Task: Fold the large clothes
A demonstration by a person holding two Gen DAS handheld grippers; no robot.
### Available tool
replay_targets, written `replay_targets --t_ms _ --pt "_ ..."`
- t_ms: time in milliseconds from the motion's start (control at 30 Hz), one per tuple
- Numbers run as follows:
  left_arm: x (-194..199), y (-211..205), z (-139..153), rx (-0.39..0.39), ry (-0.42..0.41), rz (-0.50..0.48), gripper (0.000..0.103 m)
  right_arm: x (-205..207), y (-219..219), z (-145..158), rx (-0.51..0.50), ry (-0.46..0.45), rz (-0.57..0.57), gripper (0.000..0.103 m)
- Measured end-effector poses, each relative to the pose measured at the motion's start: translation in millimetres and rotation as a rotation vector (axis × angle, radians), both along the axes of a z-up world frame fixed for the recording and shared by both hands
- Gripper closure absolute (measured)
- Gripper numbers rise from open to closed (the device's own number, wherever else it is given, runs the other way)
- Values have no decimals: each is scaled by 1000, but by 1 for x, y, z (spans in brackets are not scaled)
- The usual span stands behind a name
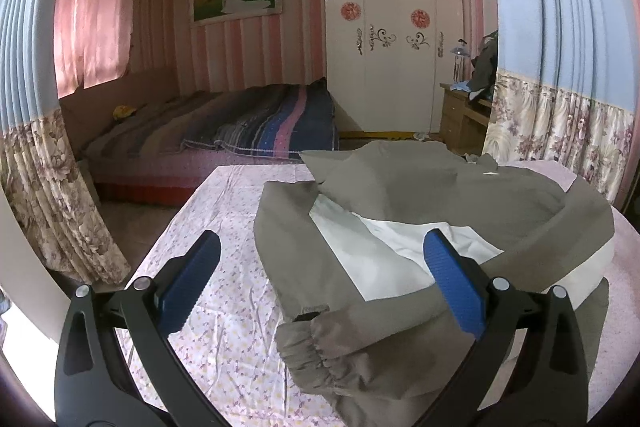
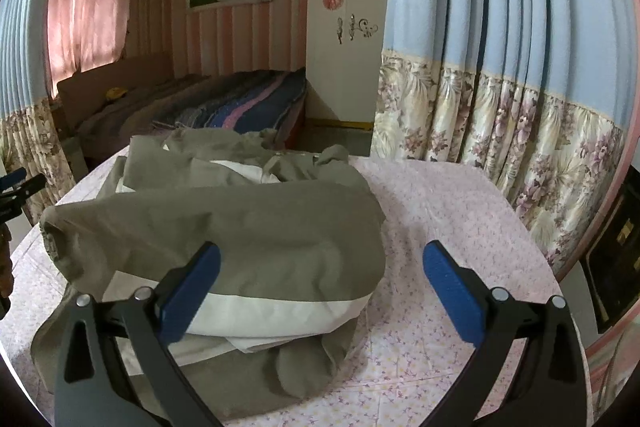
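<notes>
A grey-olive jacket (image 1: 420, 195) with white panels lies partly folded on a table covered by a pink floral cloth (image 1: 224, 291), and both claws hang above it with nothing between their blue pads. The left gripper (image 1: 320, 283) has its jaws spread wide; in the left wrist view the jacket fills the right half of the gap, its elastic sleeve cuff (image 1: 308, 343) lying low between the two fingers, nearer the right one, while the left finger stands over bare cloth. A sleeve runs from that cuff back under the right finger and curves up along the jacket's right side, and a white panel (image 1: 384, 259) shows just beyond the fingertips. The right gripper (image 2: 322, 285) is likewise spread apart; in the right wrist view the jacket (image 2: 248, 239) sits to the left and centre, its bulky folded edge with a white band (image 2: 280, 315) lying under and just past the left finger, while the right finger stands over the floral cloth (image 2: 432, 211), apart from the garment. Whether either finger touches the fabric cannot be told. The tips of the left gripper show at the far left edge of the right wrist view. Behind the table hang blue and floral curtains (image 2: 500, 75), and farther back stand a bed with a striped blanket (image 1: 256, 119) and a white wardrobe (image 1: 392, 59).
</notes>
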State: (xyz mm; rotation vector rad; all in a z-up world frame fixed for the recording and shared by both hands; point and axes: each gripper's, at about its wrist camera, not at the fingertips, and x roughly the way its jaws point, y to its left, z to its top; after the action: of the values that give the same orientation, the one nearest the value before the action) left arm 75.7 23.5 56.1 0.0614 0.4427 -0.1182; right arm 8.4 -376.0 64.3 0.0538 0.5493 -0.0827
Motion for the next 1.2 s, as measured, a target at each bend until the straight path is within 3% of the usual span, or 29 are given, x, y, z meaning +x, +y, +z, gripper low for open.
replay_targets --t_ms 533,567,600,633,667,700,867,1200 --pt "32 -5 -16 32 61 5 3 59 -26 -62 97 129 27 2" --pt "35 -6 -17 35 70 12 3 62 -27 -63 112 124 33 10" --pt "38 -6 -17 37 77 18 3 64 -28 -64 126 117 43 32" --pt "41 -7 -17 38 83 23 3 67 -30 -61 138 90 44 43" --pt "43 -7 -17 40 85 27 3 67 -30 -61 138 90 44 64" --pt "45 -9 -16 45 83 35 3 70 -33 -58 150 78 41 73" --pt "53 -13 -13 48 86 54 3 73 -43 -49 131 38 46 90" --pt "69 -21 -4 82 76 69 3 94 -104 -26 -90 -1 -80 98"
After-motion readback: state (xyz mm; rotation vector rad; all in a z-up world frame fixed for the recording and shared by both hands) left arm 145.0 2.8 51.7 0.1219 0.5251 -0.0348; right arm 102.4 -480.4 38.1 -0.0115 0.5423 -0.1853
